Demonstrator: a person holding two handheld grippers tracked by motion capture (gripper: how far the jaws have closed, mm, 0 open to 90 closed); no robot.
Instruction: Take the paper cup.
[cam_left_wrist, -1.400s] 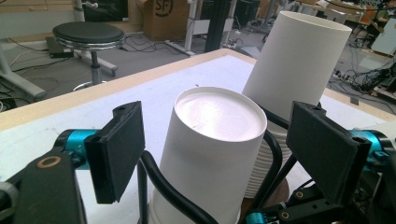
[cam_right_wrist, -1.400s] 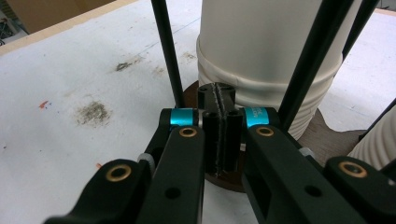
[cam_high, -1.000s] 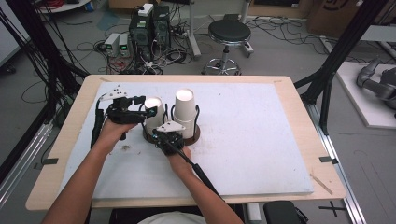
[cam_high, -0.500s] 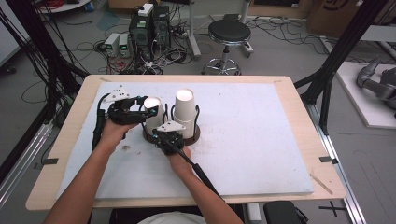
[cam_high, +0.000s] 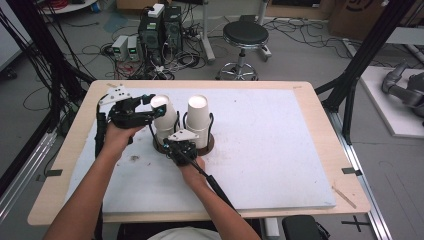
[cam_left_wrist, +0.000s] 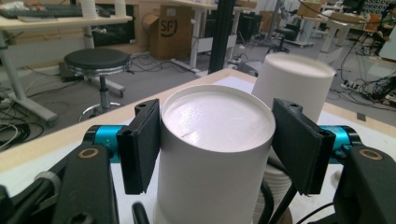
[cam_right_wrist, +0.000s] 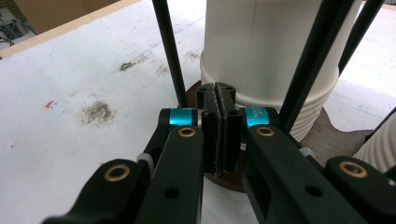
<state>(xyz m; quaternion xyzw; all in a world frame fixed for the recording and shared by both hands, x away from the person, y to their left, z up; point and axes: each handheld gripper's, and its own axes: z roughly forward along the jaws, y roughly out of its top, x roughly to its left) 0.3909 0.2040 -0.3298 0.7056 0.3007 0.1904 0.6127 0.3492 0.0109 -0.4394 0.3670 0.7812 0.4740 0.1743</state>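
Two stacks of upturned white paper cups stand in a wire holder with a brown round base (cam_high: 208, 145). My left gripper (cam_high: 155, 106) has just been closing its jaws, with the top cup of the left stack (cam_high: 165, 117) between them. In the left gripper view both black pads (cam_left_wrist: 140, 149) press the sides of that cup (cam_left_wrist: 217, 140), and the right stack (cam_left_wrist: 294, 77) rises behind it. My right gripper (cam_high: 176, 148) is shut with nothing between its pads. Its tips (cam_right_wrist: 219, 100) rest at the base (cam_right_wrist: 341, 135), in front of a ribbed cup stack (cam_right_wrist: 266, 46).
Black wire posts (cam_right_wrist: 169, 51) of the holder rise around the cups. The white mat (cam_high: 280, 145) covers the wooden table and has a few dirty smudges (cam_right_wrist: 95, 112). A black stool (cam_high: 245, 35) and computer boxes stand on the floor beyond the far edge.
The left gripper's jaws have closed onto the top cup of the left stack, and that hand has risen a little. The right gripper has stayed put at the holder's base.
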